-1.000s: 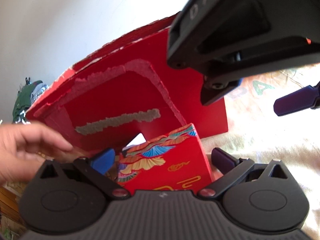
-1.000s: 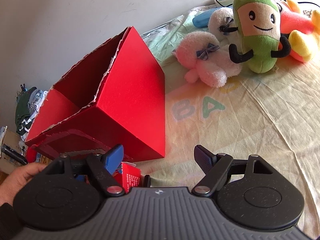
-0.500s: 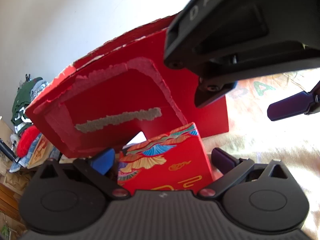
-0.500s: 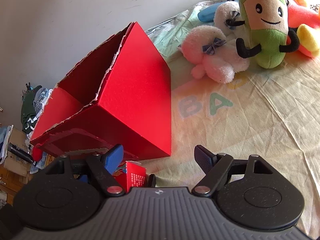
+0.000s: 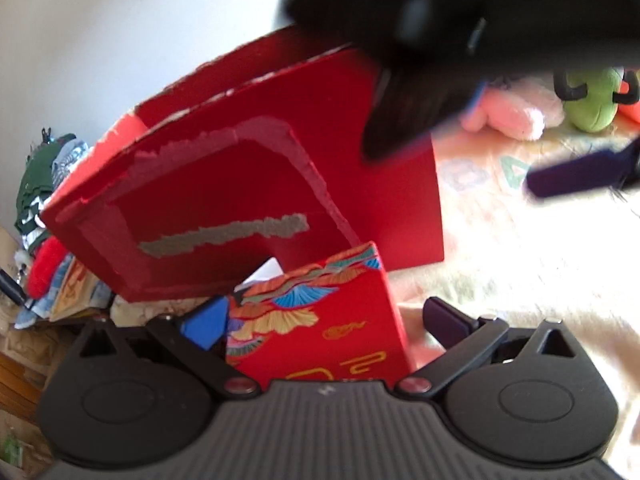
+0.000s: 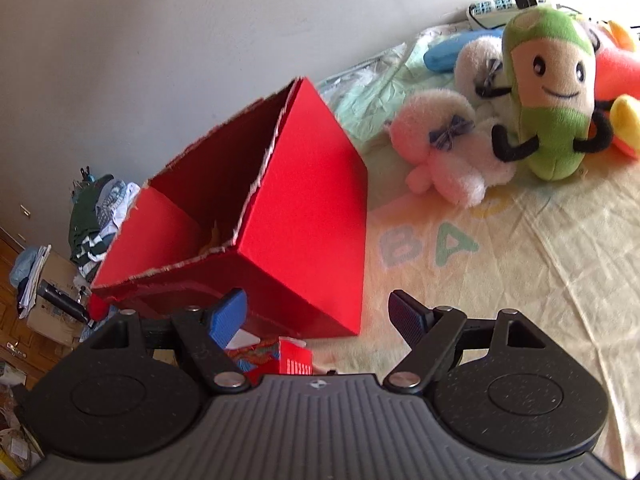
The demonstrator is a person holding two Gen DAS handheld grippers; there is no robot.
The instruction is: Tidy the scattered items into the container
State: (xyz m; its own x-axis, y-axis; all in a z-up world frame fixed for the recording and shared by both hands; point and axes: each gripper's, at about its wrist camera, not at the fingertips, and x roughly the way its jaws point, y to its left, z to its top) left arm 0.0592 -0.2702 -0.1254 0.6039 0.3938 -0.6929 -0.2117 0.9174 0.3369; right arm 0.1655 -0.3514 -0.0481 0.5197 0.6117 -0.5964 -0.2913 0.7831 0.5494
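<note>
Between the left tongs point(image 5: 320, 320) sits a small red packet point(image 5: 320, 328), but their tips look spread, so I cannot tell if they grip it; it could slip. Above, the right tongs point(image 6: 320, 312) are wide and empty. Behind, the red box point(image 6: 288, 216) on the bed point(image 6: 520, 280) could tip over. Farther back, soft toys point(image 6: 500, 120) wait.

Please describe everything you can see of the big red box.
The big red box looks like cardboard, glossy red outside, darker inside. Its top is open, with rough torn edges. One side shows torn paper and a grey strip. It stands on the pale printed sheet, near the wall. A small patterned red carton sits in front of it.
</note>
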